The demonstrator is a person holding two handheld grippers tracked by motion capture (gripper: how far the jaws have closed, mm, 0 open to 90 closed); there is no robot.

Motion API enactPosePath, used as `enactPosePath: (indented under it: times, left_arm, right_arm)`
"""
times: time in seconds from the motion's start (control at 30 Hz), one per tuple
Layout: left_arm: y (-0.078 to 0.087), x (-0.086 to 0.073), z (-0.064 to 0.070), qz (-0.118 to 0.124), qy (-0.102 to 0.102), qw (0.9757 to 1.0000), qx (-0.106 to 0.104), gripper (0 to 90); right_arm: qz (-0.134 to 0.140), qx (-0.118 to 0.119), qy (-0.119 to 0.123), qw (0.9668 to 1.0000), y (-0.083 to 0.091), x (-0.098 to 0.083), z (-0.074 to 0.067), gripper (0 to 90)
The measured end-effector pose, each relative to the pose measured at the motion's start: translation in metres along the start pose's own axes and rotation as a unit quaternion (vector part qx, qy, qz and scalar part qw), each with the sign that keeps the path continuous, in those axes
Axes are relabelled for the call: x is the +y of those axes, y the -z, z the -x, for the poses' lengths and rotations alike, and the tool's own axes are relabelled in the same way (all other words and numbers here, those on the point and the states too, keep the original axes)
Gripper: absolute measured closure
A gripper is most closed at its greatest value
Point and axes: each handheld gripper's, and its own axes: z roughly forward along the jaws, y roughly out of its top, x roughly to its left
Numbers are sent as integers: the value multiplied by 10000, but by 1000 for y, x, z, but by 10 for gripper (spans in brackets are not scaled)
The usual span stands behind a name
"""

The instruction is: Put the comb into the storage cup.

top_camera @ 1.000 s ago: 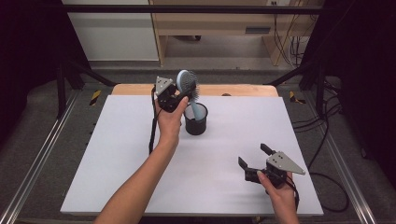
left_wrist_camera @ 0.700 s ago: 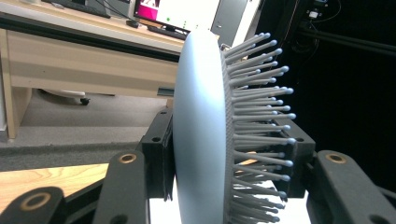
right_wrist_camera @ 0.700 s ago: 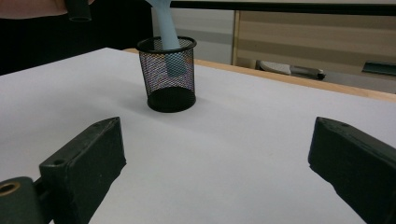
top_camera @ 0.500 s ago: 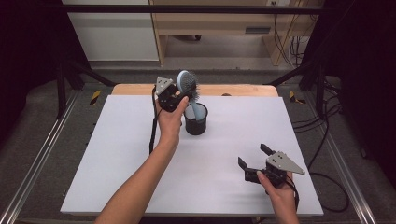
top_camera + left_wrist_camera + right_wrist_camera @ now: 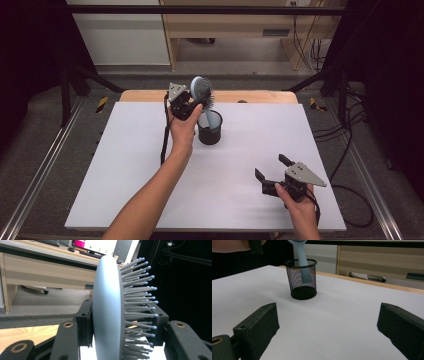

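Nothing moved since the earlier frames. Left claw (image 5: 192,102) stays clenched on the brush (image 5: 202,90) head, upper centre, handle inside the mesh cup (image 5: 210,134). Right claw (image 5: 272,170) released, lower right. Lower straight, release once the handle bottoms out.

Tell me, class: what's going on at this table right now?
A person works with a gripper in each hand. The left gripper is shut on the head of a hairbrush, whose handle stands in a black mesh cup on the white table. The right gripper sits open near the front edge, holding nothing.
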Motion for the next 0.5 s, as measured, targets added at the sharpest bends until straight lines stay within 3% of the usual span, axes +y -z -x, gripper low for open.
enactPosePath:
  times: [0.5]
  left_arm:
    - [-1, -3, -1, -31, 2, 10000, 12, 491]
  right_arm:
    - [-8, 6, -15, 10000, 0, 0, 0, 39]
